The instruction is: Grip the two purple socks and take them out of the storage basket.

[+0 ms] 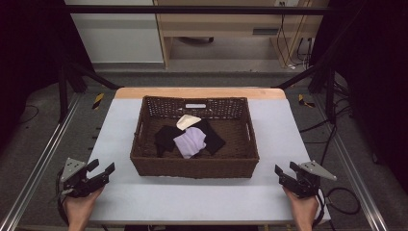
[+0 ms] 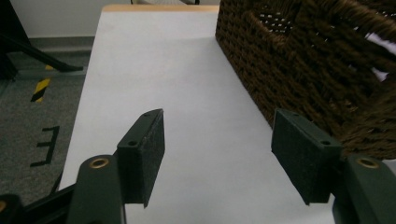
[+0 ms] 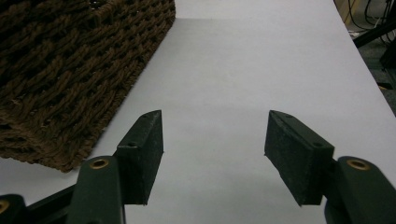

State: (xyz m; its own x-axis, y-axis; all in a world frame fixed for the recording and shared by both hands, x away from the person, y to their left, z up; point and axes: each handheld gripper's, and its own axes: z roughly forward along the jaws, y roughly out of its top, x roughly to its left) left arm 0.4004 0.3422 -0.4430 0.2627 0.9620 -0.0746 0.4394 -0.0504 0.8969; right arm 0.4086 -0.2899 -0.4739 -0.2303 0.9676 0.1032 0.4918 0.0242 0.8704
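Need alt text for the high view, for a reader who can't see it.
A brown wicker basket stands mid-table, holding black, lilac and cream cloths. The left gripper and right gripper, both open and holding nothing, sit near the table's front corners.

High view: overhead, facing forward across the whole counter [image 1: 202,197]. Each gripper view: low, close, looking along the counter; both share the woven basket [image 2: 322,65], at opposite frame edges.
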